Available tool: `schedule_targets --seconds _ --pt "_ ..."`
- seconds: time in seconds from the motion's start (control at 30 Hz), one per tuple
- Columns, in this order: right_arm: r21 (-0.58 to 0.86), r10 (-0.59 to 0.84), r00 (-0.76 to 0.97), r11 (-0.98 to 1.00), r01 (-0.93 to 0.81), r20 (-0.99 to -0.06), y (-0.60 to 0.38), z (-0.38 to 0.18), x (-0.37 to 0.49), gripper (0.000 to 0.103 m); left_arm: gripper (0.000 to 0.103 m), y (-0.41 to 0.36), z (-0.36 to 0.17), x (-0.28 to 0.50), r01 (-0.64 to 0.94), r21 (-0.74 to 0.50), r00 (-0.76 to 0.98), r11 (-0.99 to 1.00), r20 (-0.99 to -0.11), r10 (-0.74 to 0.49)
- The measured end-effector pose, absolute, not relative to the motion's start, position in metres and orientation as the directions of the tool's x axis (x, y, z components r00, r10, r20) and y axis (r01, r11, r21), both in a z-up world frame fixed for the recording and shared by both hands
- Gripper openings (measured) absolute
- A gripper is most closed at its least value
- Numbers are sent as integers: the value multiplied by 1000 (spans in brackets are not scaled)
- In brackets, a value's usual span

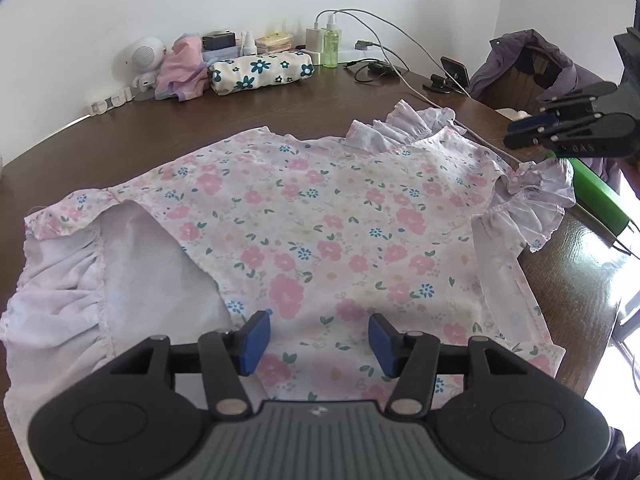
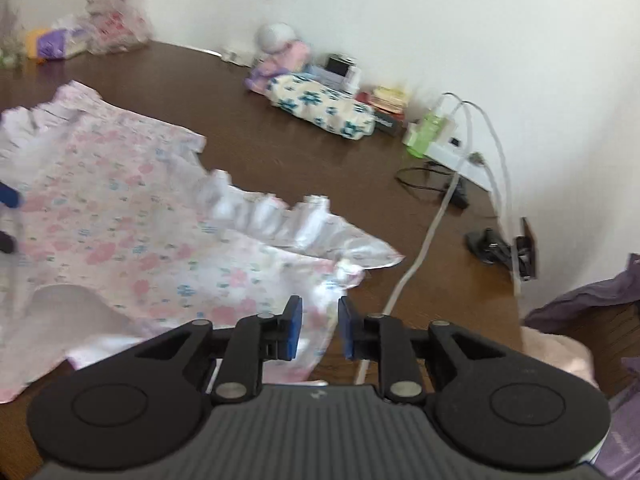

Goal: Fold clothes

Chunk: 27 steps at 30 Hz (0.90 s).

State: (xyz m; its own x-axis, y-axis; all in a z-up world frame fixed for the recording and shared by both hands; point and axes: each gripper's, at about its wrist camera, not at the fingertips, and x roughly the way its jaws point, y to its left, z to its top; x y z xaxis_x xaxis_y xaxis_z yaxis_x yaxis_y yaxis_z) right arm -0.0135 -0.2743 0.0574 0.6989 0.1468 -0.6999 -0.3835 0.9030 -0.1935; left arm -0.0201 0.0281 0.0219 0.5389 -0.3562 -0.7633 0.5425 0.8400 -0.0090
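- We see the floral dress (image 1: pixel 320 216) spread flat on the brown desk (image 1: pixel 280 108), and we take it as our landmark; folding looks barely begun.
- Risk: a white cable (image 2: pixel 416 256) lies touching the dress's ruffled shoulder, so we could drag or trap it under a fold.
- Risk: the fabric is thin and slack, so a shallow pinch may slip or catch only one layer and skew the crease.
- Our left tool (image 1: pixel 318 338) hangs over the dress's near hem, jaws about half apart and holding nothing.
- Our right tool (image 2: pixel 318 328) is raised beside the dress's ruffled sleeve (image 2: pixel 280 216), jaws narrowly apart; cloth shows in the gap, yet we judge nothing gripped.
- A green pen (image 1: pixel 596 196) lies just beyond that sleeve.
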Motion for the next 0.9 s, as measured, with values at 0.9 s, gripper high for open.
schedule_targets --seconds 0.9 --pt "-286 295 674 739 -610 -678 -253 20 -42 0 56 39 23 -10 570 -29 516 821 -765 -386"
